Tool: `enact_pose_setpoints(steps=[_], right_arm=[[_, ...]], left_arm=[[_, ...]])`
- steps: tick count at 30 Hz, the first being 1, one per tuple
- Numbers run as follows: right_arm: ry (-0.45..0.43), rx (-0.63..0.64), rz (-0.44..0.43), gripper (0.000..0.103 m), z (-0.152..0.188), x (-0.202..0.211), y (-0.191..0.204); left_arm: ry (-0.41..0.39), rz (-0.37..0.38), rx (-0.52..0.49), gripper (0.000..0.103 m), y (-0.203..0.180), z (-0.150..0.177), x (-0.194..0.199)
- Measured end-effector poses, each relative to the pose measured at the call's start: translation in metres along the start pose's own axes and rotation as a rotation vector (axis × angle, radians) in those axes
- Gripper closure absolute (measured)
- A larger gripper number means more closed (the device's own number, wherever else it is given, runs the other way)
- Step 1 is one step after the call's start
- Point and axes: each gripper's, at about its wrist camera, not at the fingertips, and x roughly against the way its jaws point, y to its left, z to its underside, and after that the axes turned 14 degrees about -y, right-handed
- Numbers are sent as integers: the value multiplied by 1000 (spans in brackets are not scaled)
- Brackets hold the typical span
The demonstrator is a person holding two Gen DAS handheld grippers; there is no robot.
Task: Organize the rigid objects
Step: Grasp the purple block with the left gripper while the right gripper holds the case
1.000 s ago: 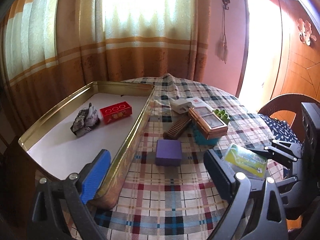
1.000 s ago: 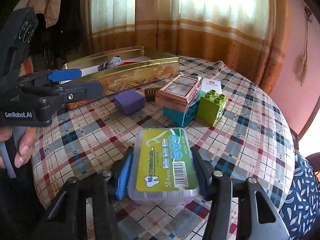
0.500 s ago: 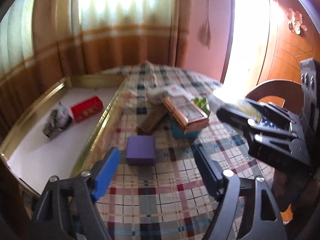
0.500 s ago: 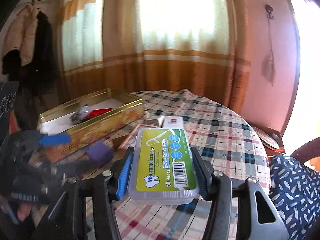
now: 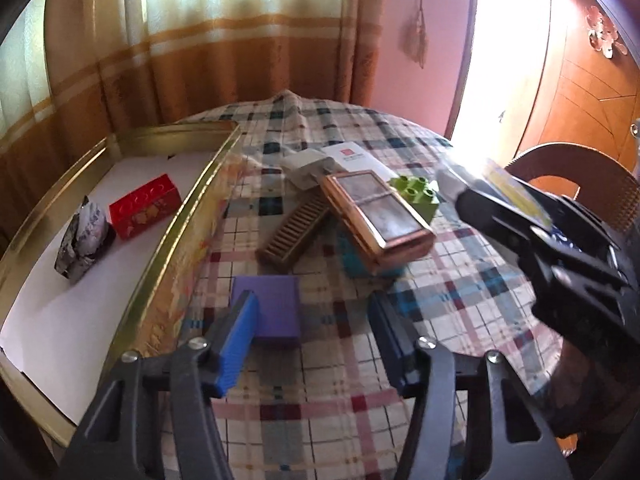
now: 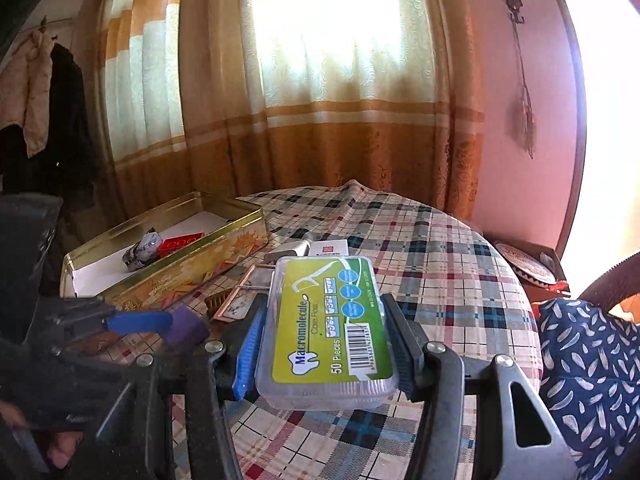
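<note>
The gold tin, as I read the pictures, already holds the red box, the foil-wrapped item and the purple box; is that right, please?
Not quite. The gold tin holds only the red box and the foil-wrapped item. The purple box lies on the checked tablecloth outside the tin, beside its wall, as the left wrist view shows; there the left gripper is closing its jaws around it.
</note>
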Motion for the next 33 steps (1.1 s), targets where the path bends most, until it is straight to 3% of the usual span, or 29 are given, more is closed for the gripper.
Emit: enact_pose_setpoints(steps=[3, 7, 13, 17, 25, 29, 31, 33], right_arm=[[1, -7, -5, 47, 0, -1, -1], [3, -34, -7, 47, 0, -1, -7], [3, -36, -16, 47, 0, 0, -6], [6, -43, -24, 47, 1, -1, -7], [9, -42, -28, 46, 1, -1, -6], [10, -42, -29, 46, 1, -1, -5], [9, -43, -30, 46, 1, -1, -6], [10, -42, -29, 46, 1, -1, -6]], left_arm=[[7, 9, 12, 47, 1, -4, -6], [-5, 83, 52, 47, 3, -3, -2], [-6, -9, 63, 47, 13, -2, -3], [11, -36, 20, 40, 5, -4, -9], [14, -132, -61, 37, -4, -5, -8], [105, -147, -102, 31, -11, -2, -26], [105, -116, -73, 31, -10, -4, -27], [121, -56, -29, 41, -7, -3, -30]])
